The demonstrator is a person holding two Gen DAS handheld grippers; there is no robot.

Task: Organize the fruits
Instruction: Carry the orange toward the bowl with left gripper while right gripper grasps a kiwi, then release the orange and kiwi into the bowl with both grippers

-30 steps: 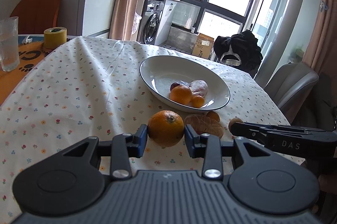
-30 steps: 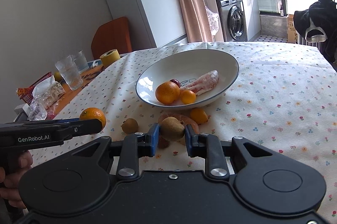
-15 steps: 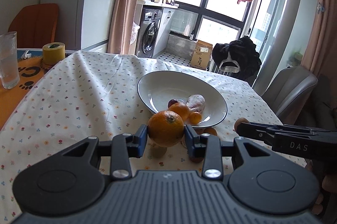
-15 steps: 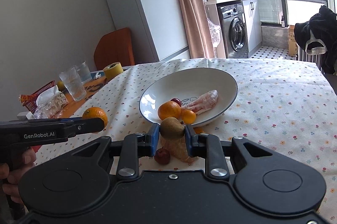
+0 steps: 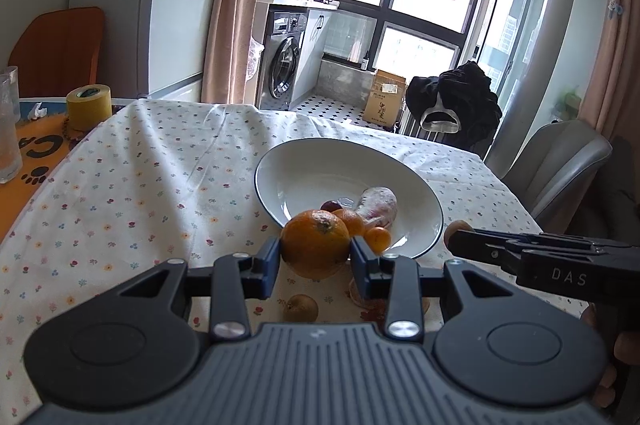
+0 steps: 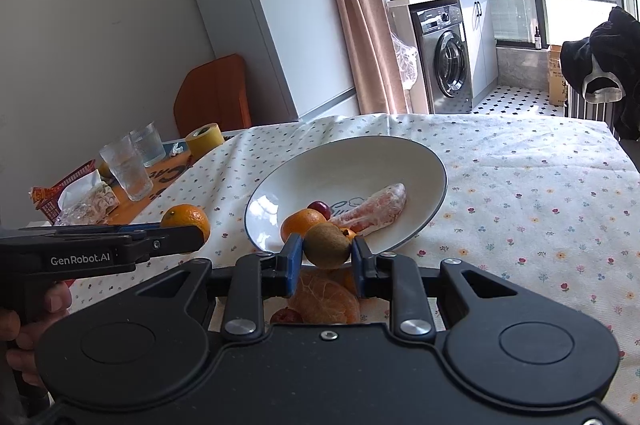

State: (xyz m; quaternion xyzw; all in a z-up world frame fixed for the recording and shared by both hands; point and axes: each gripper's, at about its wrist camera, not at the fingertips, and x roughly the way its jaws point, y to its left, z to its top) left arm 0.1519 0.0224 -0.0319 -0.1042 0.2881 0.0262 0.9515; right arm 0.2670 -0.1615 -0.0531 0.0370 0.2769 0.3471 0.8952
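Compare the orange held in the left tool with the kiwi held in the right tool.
The orange is bright orange with glossy, pitted skin; the kiwi is dull brownish green. The orange is rounder and fills more of the gap between the left tool fingers than the kiwi does in the right tool. Both are clamped off the tablecloth, near the white bowl.

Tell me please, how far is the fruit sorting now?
Done: the bowl already holds an orange and some smaller fruits. In hand: left gripper holds a big orange, right gripper a kiwi, both near the bowl. Left: a peeled orange and a small kiwi on the tablecloth.
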